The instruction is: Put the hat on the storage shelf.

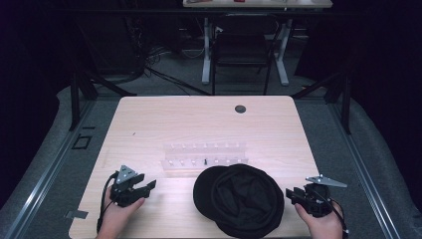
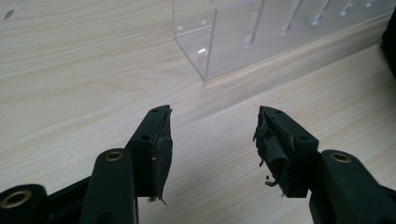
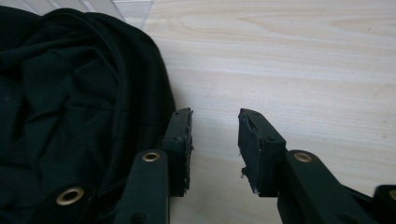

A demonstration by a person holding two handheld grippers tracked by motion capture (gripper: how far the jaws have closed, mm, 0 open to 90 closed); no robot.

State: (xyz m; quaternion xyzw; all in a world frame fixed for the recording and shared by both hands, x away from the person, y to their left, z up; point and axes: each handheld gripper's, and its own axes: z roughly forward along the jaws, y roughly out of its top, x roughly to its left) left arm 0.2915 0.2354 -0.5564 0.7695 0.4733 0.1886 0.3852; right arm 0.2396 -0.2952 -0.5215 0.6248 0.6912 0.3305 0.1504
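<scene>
We held the left gripper (image 1: 149,186) and the right gripper (image 1: 289,194) with jaws apart and empty either side of the black hat (image 1: 239,198) at the table's (image 1: 149,124) near edge, the clear rack (image 1: 204,159) just beyond it.

the table (image 1: 149,119) fills the middle of the high view. the hat (image 1: 241,199) lies on it at lower centre, near the bottom edge. just above the hat the rack (image 1: 204,159) stands across the table, its lower edge close to the hat's upper rim. the left gripper (image 1: 149,186) sits at lower left, apart from the hat; the right gripper (image 1: 290,194) sits at lower right, just beside the hat's right edge. a round grommet (image 1: 240,108) lies toward the table's upper edge. beyond the table, at top centre, stands a chair (image 1: 242,50).
</scene>
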